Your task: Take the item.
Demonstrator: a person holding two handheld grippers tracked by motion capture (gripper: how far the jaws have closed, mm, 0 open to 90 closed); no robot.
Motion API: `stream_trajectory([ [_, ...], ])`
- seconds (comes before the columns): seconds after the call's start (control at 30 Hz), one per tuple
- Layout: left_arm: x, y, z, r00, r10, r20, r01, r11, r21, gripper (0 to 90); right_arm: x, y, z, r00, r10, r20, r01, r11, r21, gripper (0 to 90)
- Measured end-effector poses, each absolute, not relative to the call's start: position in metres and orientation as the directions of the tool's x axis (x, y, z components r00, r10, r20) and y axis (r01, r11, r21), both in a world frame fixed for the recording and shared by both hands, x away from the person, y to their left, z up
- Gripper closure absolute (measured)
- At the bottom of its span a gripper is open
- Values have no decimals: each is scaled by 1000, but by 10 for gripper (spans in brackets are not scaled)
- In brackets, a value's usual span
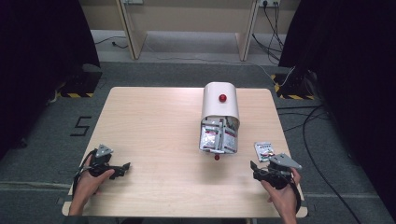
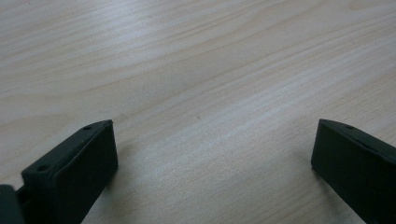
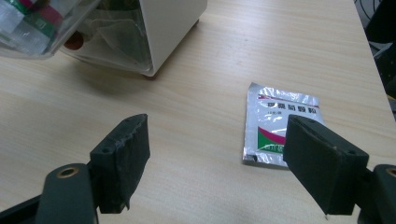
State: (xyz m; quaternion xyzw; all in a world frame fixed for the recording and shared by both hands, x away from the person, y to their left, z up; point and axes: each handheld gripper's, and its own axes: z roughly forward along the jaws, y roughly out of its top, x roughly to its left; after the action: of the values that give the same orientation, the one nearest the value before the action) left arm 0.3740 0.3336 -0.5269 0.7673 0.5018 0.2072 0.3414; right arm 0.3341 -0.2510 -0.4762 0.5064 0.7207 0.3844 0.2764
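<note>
Sachet (image 3: 279, 125) lies flat between right gripper's (image 3: 233, 163) spread jaws.

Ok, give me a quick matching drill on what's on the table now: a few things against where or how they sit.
Things:
1. loose sachet
2. red knob
3. left gripper
4. dispenser box

Places or states:
A. on top of the white housing
B. flat on the table by the right gripper
C. mid-table, packed with sachets
D. open over bare wood

Pairs: 1-B, 2-A, 3-D, 4-C

Silver sachet (image 3: 280, 125) flat beside packet-filled bin (image 1: 219, 122)
</note>
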Motion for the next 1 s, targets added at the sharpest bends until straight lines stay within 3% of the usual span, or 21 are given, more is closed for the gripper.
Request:
stream_trajectory([
  [1.0, 374, 334, -527, 410, 912, -25, 629, -263, 732, 0, 292, -250, -510, -388, 920, 47, 553, 192, 810, 196],
])
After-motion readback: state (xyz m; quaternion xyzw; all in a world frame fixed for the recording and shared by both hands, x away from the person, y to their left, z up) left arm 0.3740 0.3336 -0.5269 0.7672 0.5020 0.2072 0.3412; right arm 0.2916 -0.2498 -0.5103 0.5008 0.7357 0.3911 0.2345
